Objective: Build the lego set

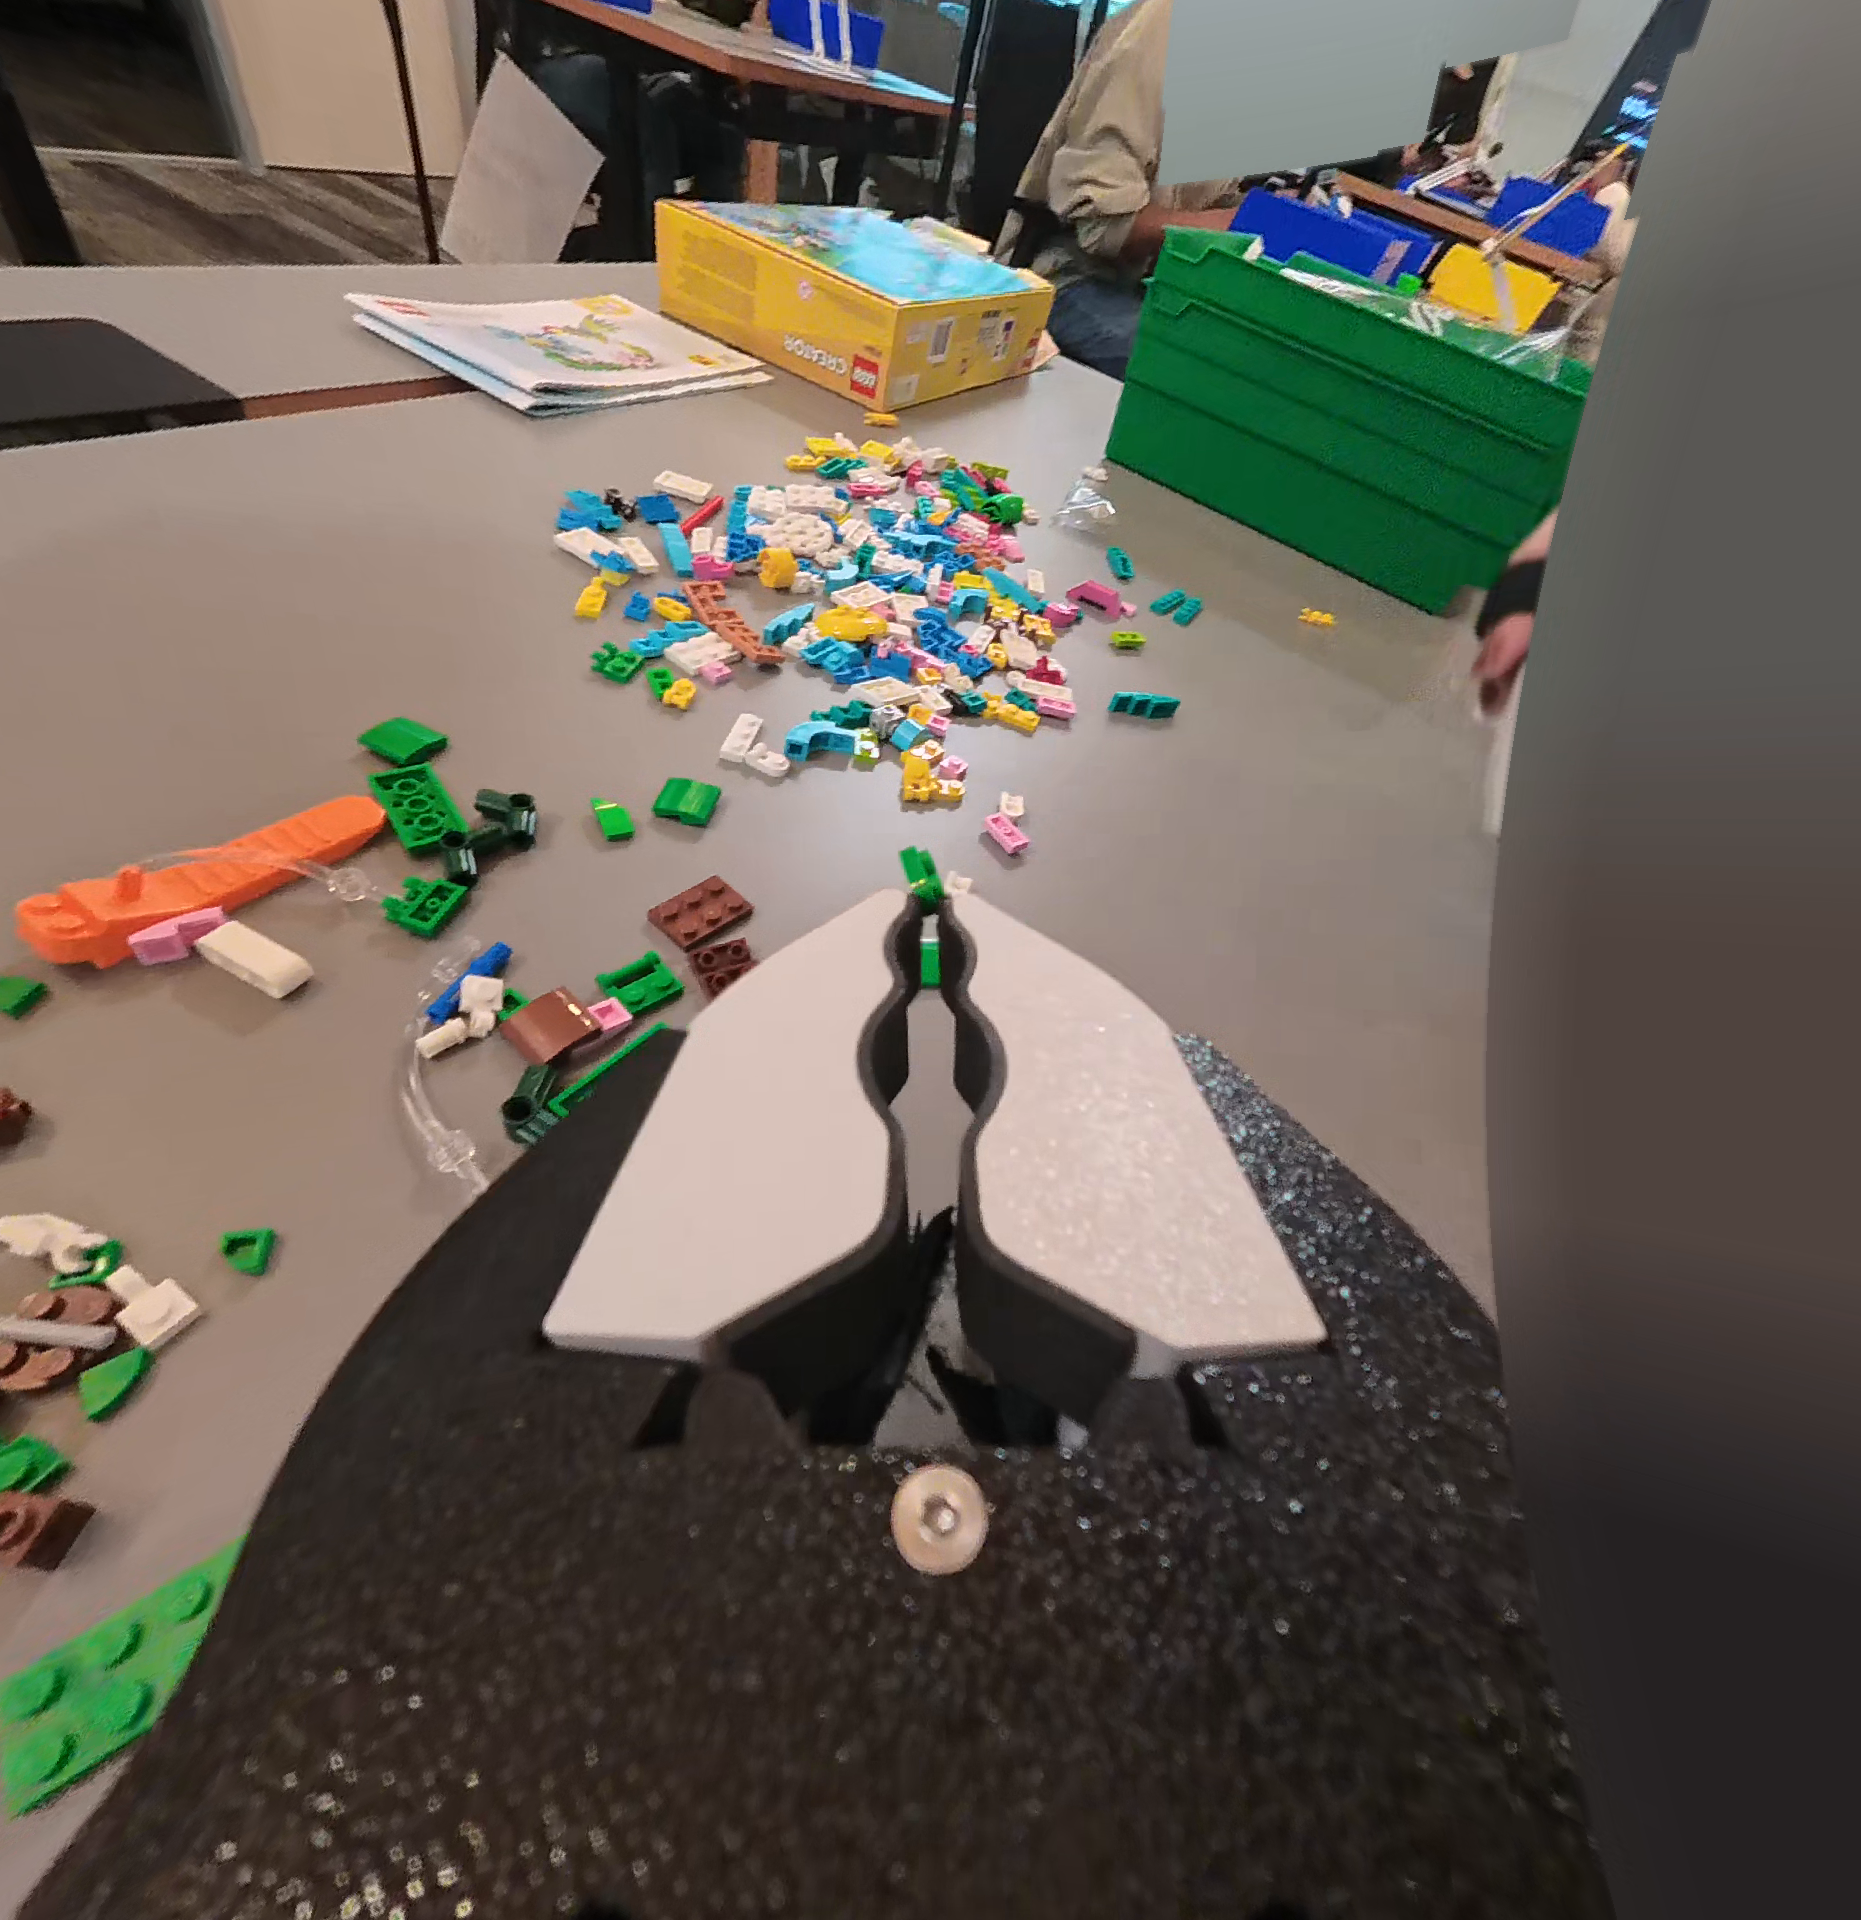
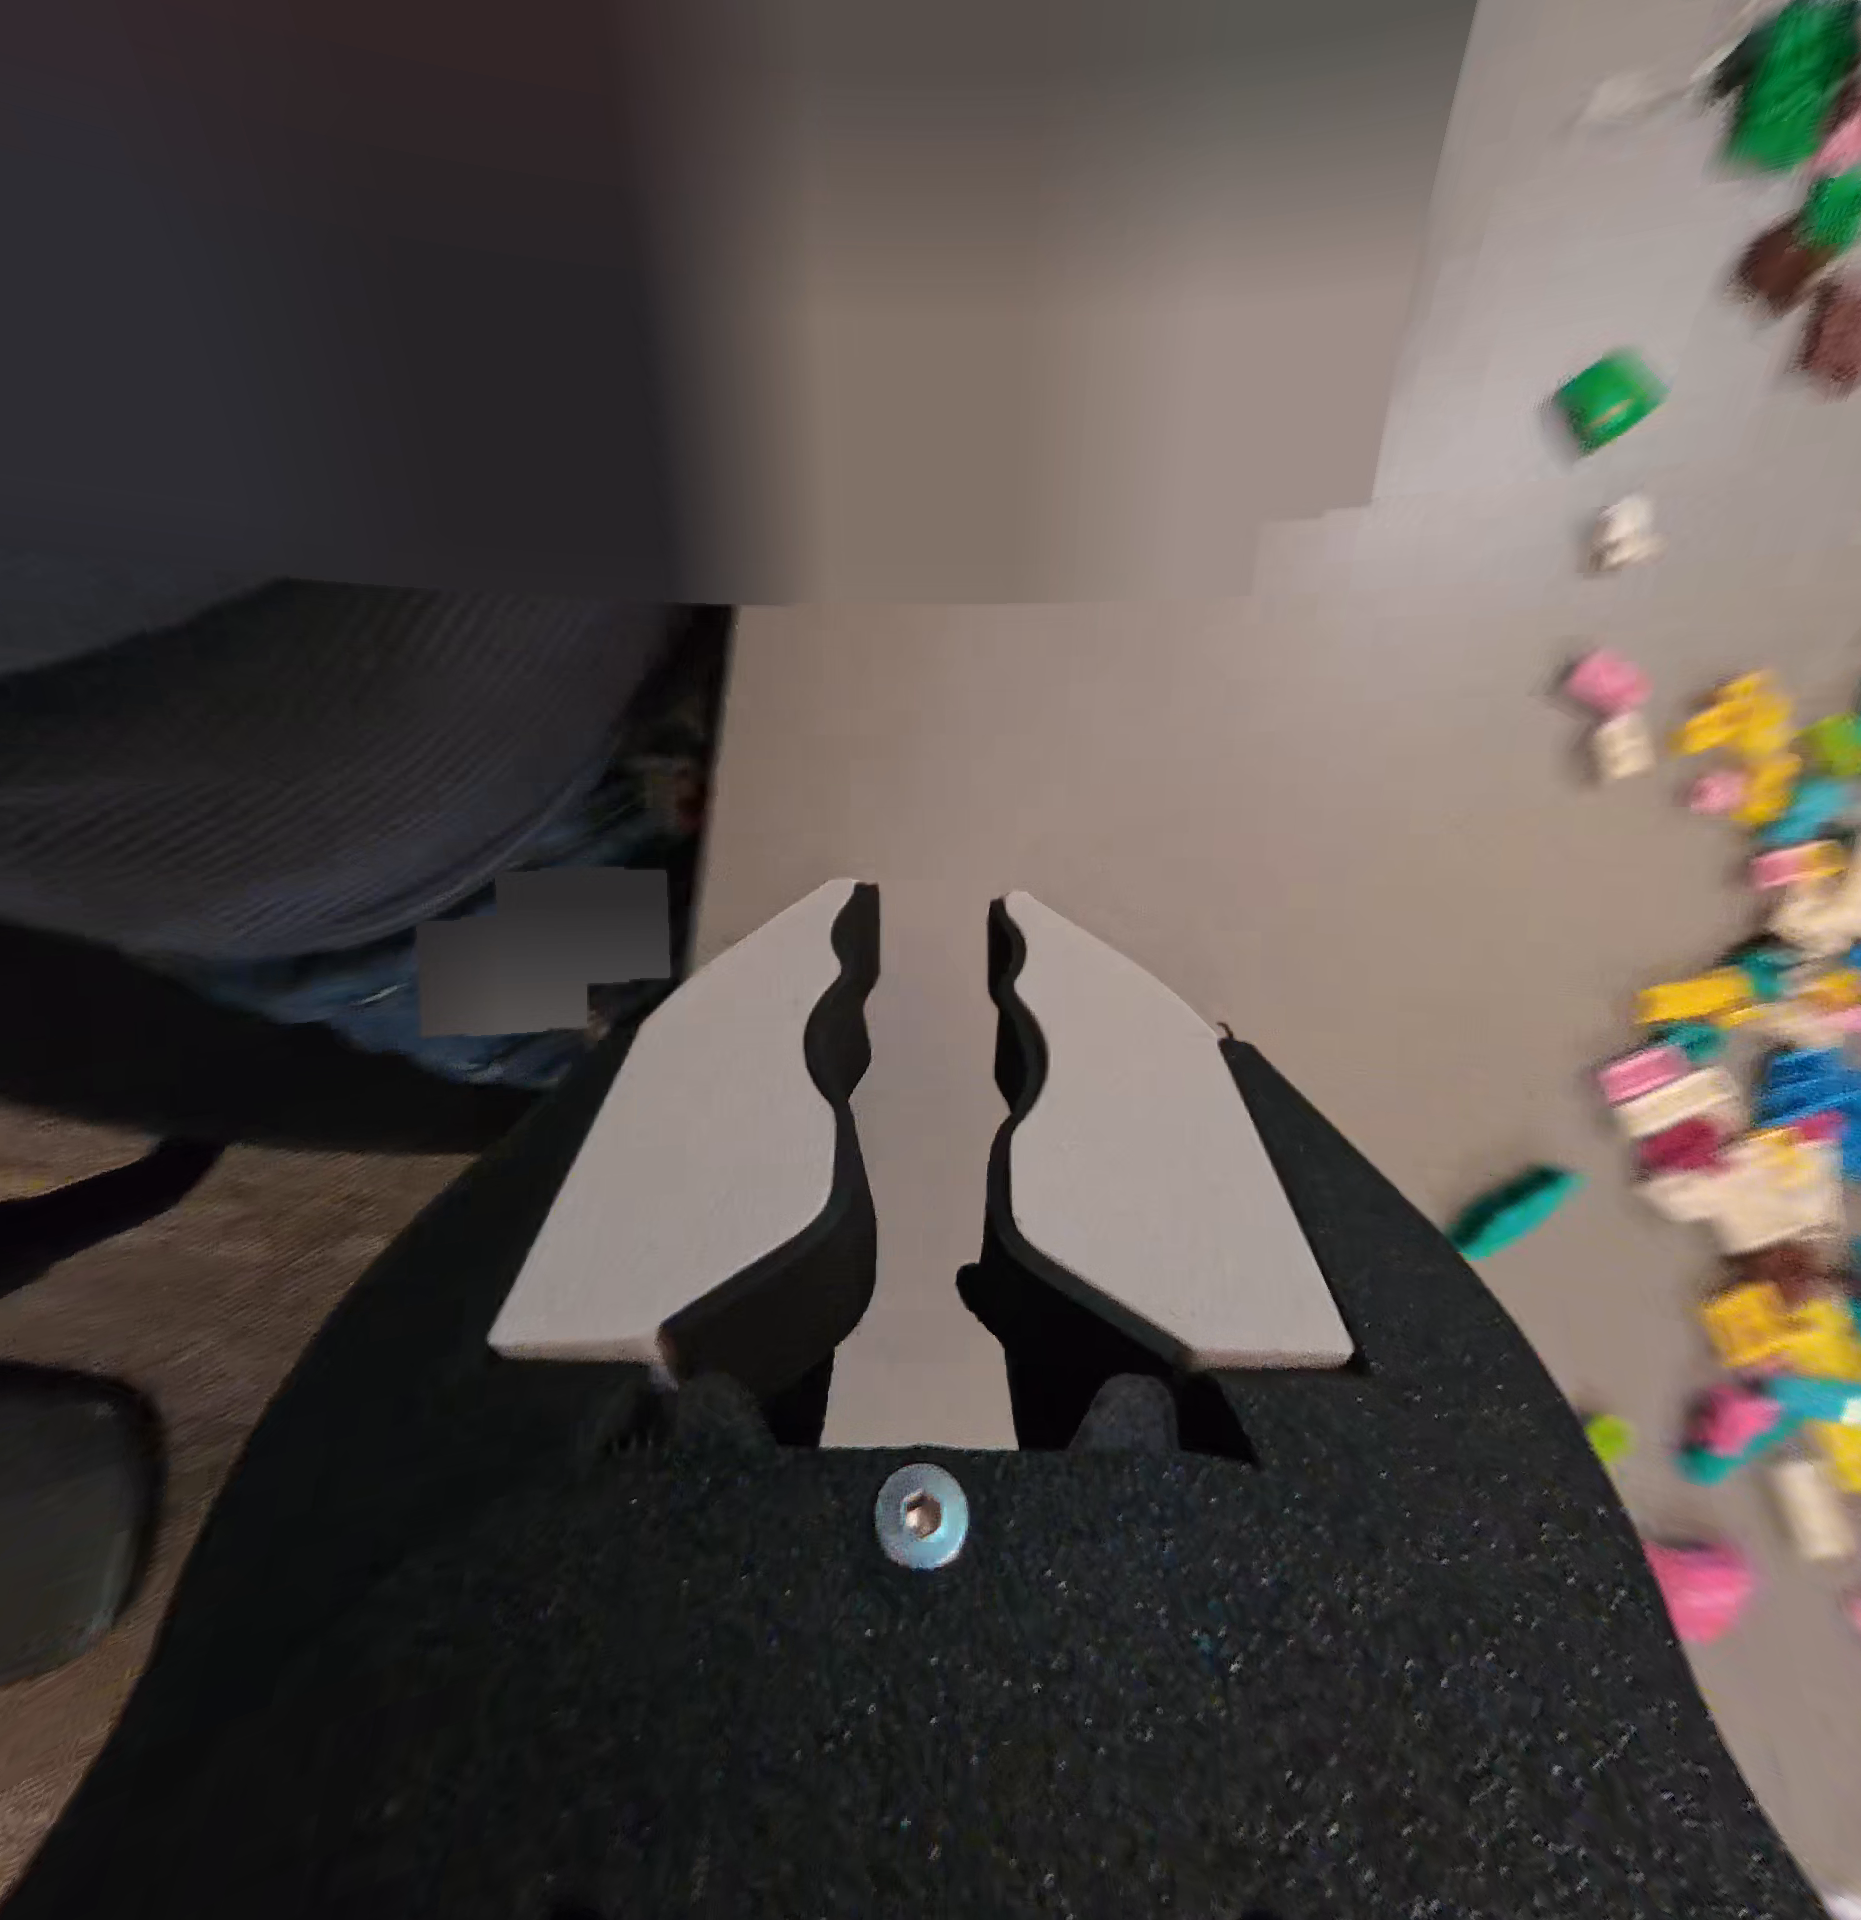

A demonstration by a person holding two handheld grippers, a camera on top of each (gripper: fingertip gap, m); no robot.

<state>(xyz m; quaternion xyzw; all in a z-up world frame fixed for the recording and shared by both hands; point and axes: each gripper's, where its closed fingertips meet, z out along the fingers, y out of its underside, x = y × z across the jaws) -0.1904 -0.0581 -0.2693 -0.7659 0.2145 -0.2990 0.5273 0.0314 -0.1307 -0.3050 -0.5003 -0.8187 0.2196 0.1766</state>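
My left hand-held gripper point(image 1: 931, 902) is clamped on a small green lego piece point(image 1: 923, 871), upright at its tips above the tabletop point(image 1: 282, 623); my right hand-held gripper point(image 2: 931, 902) hangs apart, empty, the loose lego pile point(image 2: 1757, 1091) to its right.

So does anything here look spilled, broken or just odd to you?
Nothing looks broken. The lego pieces lie loose in a heap on the grey table, as if tipped out for sorting. The yellow box lies on its side behind them. The left gripper pinches a small green piece.
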